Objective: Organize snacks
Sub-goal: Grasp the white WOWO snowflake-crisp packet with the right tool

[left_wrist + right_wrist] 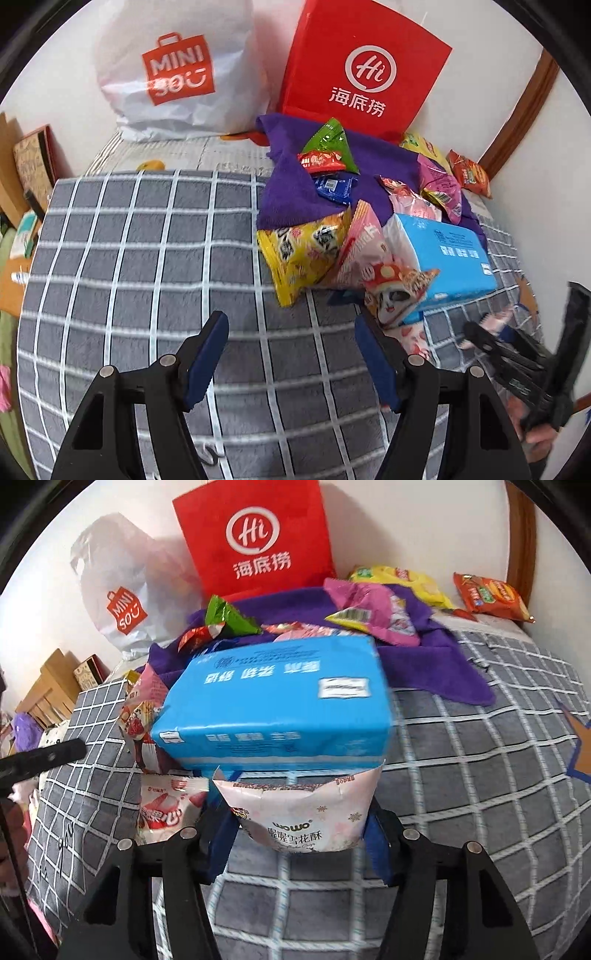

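My right gripper [299, 830] is shut on a pale pink snack packet [303, 812] with brown lettering; both blue pads press its sides. Just beyond it lies a blue tissue pack [280, 701], resting on other packets. My left gripper [291, 325] is open over the grey checked blanket [147, 258], with nothing between its fingers. Right of its right finger lie a mushroom-print packet [391, 295], a yellow snack bag [299, 254] and the blue tissue pack [443, 254]. More snacks are scattered on a purple cloth [295, 184] behind.
A red paper bag [362, 70] and a white plastic shopping bag [177, 70] stand against the wall at the back. An orange-red packet [469, 173] lies by the wooden frame at the right. Cardboard boxes [48, 690] sit off the blanket's left edge.
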Motion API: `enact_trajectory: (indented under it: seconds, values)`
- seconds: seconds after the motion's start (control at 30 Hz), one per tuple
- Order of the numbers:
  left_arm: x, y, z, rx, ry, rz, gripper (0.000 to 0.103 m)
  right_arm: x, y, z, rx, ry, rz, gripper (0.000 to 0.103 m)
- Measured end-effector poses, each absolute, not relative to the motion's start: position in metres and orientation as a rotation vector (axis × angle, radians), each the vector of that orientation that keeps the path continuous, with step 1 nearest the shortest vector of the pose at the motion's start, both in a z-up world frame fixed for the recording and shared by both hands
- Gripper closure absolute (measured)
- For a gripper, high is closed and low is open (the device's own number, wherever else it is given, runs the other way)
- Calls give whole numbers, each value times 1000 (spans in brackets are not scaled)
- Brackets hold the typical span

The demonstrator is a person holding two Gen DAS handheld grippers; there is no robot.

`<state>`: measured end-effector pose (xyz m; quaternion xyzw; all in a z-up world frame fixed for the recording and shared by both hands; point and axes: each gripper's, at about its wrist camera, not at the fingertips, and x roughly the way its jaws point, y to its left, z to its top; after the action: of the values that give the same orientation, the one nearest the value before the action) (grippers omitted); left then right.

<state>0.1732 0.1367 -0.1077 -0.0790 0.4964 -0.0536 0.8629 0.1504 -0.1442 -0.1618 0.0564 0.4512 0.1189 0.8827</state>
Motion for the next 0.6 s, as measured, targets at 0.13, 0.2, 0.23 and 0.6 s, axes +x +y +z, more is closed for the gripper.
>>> enact_trajectory:
  seconds: [0.13, 0.2, 0.23, 0.6]
  values:
    - [196, 140, -114, -139, 1044, -53, 34, 146, -163, -157, 47, 903, 214, 42]
    - [204, 139, -116, -147, 1047, -67, 34, 147, -175, -160, 38, 903, 203, 42]
    - [208, 137, -118, -140, 1044, -76, 34, 148, -183, -162, 52, 903, 199, 42]
    - [243, 127, -143, -207, 1031, -157, 36, 159, -204, -188, 100, 900, 217, 40]
